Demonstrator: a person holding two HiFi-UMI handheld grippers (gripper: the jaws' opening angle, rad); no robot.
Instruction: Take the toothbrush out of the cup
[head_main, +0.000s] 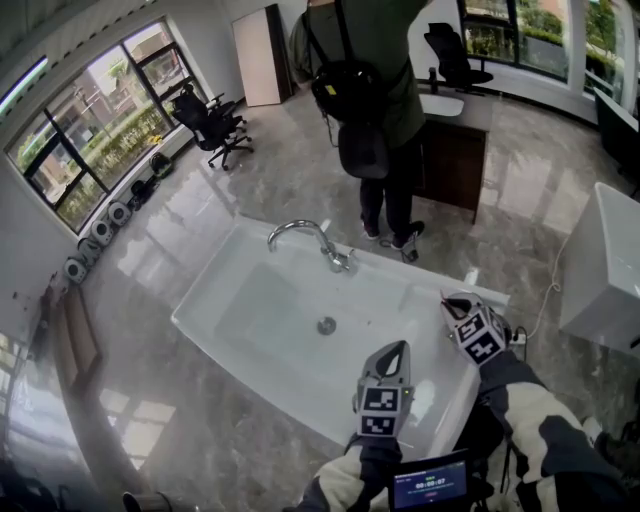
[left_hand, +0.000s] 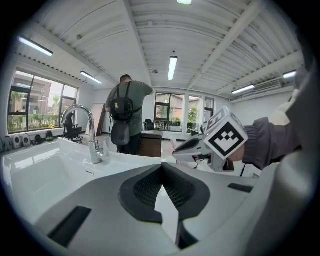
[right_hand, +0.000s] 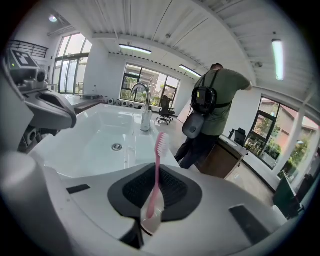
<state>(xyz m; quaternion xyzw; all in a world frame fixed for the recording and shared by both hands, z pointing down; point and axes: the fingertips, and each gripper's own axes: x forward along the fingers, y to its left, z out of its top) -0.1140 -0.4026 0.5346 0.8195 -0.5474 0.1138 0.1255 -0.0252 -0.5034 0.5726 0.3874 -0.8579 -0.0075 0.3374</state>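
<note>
A pink toothbrush (right_hand: 157, 165) stands almost upright with its bristles up, its handle between the dark pads of my right gripper (right_hand: 156, 192), which is shut on it. The brush's lower end sits in a pale translucent cup (right_hand: 151, 222), mostly hidden under the jaws. In the head view the right gripper (head_main: 452, 299) is over the right end of the white sink (head_main: 230, 290). My left gripper (head_main: 393, 350) hovers at the sink's near rim, to the left of the right one. Its pads (left_hand: 145, 187) are together with nothing between them.
A chrome faucet (head_main: 310, 238) rises at the sink's far rim, with the drain (head_main: 326, 325) in the basin's middle. A person with a dark backpack (head_main: 370, 100) stands beyond the sink beside a dark wooden cabinet (head_main: 452, 165). Office chairs stand by the windows.
</note>
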